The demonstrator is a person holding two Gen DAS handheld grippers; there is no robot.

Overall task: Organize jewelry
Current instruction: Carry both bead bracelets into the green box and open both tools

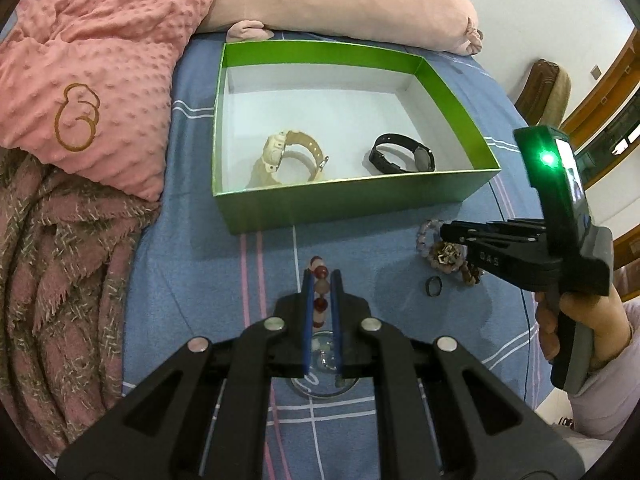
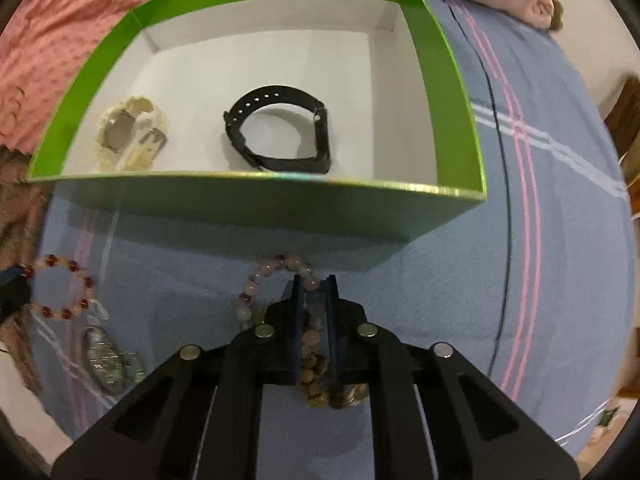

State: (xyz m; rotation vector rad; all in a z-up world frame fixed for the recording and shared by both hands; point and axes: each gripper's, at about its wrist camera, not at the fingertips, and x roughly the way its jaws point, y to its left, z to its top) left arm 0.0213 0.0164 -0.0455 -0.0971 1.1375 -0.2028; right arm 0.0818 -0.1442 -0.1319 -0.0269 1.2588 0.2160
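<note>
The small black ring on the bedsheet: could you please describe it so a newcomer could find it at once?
Start at the green cardboard box on the blue striped bedsheet. Before its right corner lies a heap of beaded bracelets; beside them sits the small black ring, alone, plain, beadless.

The open cardboard box (image 1: pixel 256 212) is bright green outside and white inside, holding a cream plastic watch (image 1: pixel 286 158) and a black strap watch (image 1: pixel 402 154). The blue bedsheet (image 1: pixel 192 248) carries pink and white stripes, beside a dotted salmon-pink blanket (image 1: pixel 92 80).

The left gripper (image 1: pixel 321 280) pointed forward, its fingers (image 1: pixel 308 300) nearly parallel with a narrow gap between them. The right gripper (image 2: pixel 312 292), gripped by the person's right hand (image 1: pixel 560 320), likewise had its fingers close together.
</note>
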